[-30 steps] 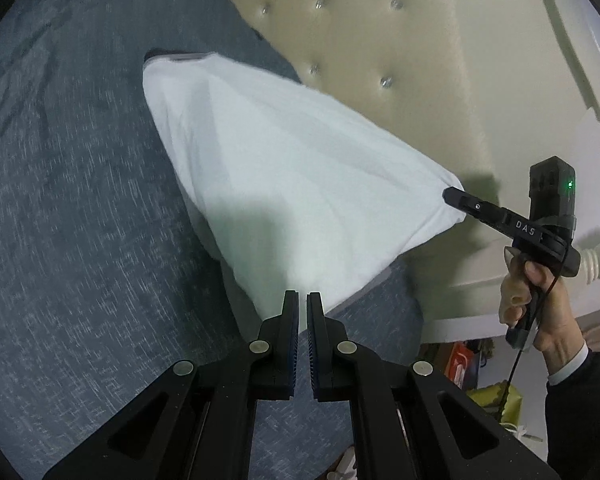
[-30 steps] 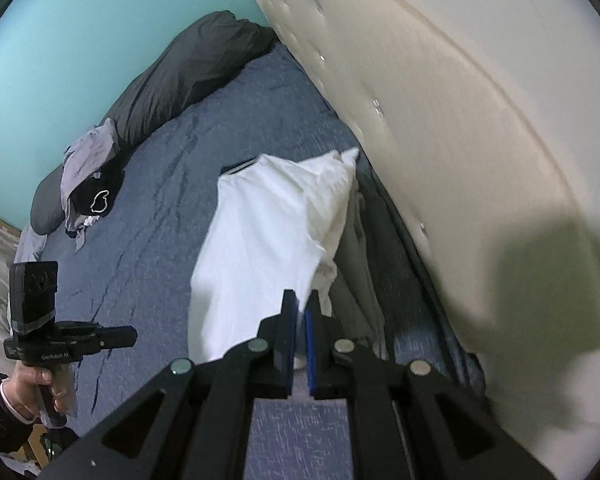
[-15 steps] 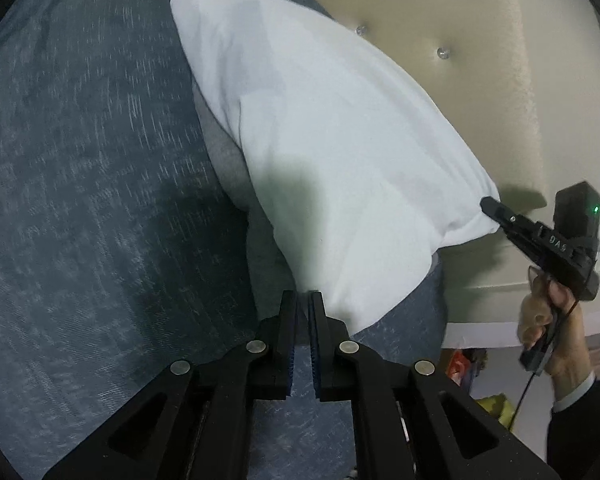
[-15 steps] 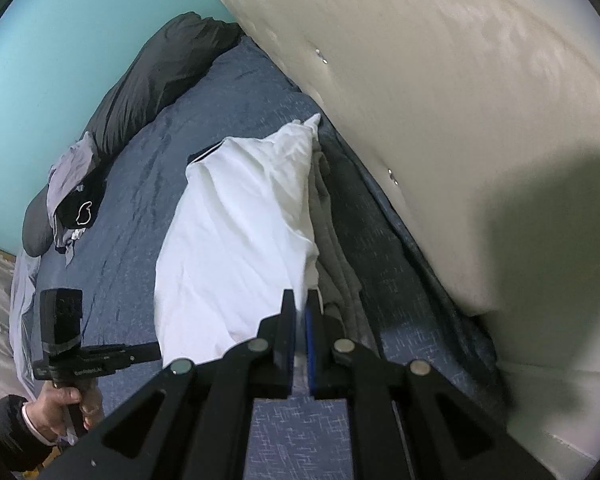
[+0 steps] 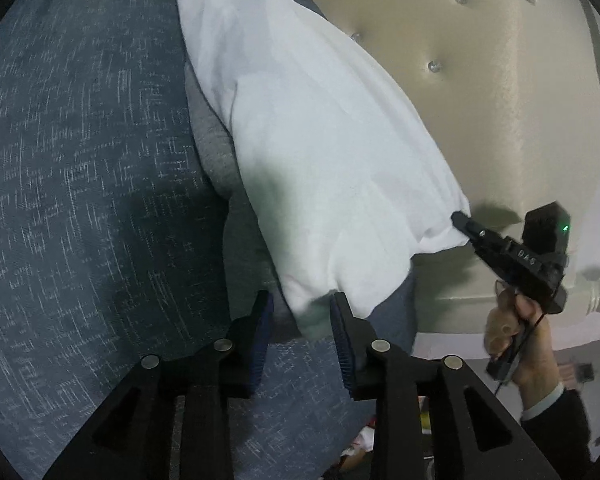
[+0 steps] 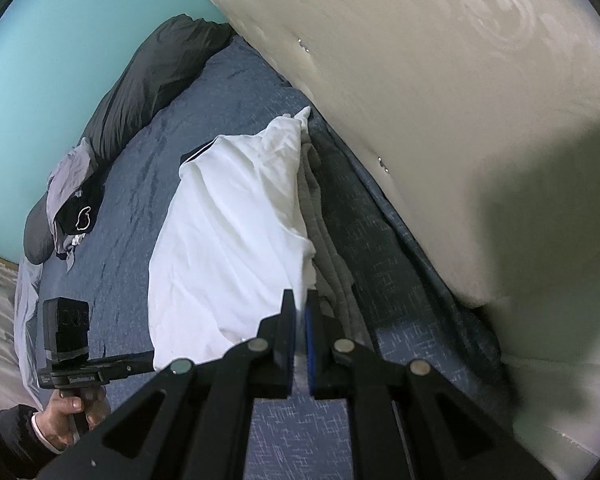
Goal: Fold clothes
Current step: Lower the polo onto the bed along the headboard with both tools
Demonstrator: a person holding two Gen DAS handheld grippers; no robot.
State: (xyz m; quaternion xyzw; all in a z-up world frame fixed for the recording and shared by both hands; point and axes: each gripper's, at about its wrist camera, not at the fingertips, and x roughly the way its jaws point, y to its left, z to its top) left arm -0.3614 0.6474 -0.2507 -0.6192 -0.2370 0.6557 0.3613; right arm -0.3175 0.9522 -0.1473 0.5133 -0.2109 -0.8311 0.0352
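The left gripper (image 5: pixel 302 312) is opening off a corner of the white shirt (image 5: pixel 320 152); the right gripper (image 6: pixel 299 312) stays clamped on the other corner. This looks like laying a fold: next, the right must let go. The smooth, soft shirt runs toward twelve o'clock over grey cloth (image 5: pixel 212 148) on the speckled blue bedsheet (image 5: pixel 80 200).

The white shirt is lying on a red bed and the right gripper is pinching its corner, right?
Not quite: the bed is blue, not red, as the right wrist view shows. The rest holds: the white shirt lies on it, and the right gripper is shut on its corner.
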